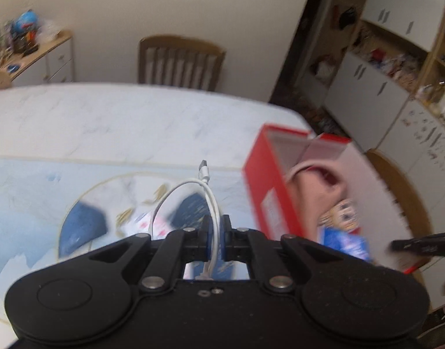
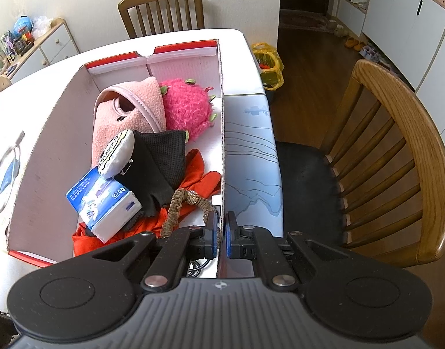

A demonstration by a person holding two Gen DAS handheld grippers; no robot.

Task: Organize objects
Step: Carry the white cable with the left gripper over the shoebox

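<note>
My left gripper (image 1: 216, 226) is shut on a looped white USB cable (image 1: 190, 186), held above the table with its plug pointing away from me. The red cardboard box (image 1: 261, 180) stands to its right. In the right wrist view my right gripper (image 2: 221, 226) is shut on the right wall of the box (image 2: 221, 133). Inside lie a pink fleece item (image 2: 126, 116), a pink fuzzy plush (image 2: 184, 107), a black knit cloth (image 2: 161, 160), a tissue pack (image 2: 106, 203), an orange garment (image 2: 205, 180) and a braided band (image 2: 176, 206).
The table (image 1: 106, 116) carries a blue-patterned mat (image 1: 83, 224). A wooden chair (image 2: 161, 8) stands at its far side and another (image 2: 391, 151) at the right. White cabinets (image 1: 382, 93) line the right wall, and a yellow bag (image 2: 267, 64) sits on the floor.
</note>
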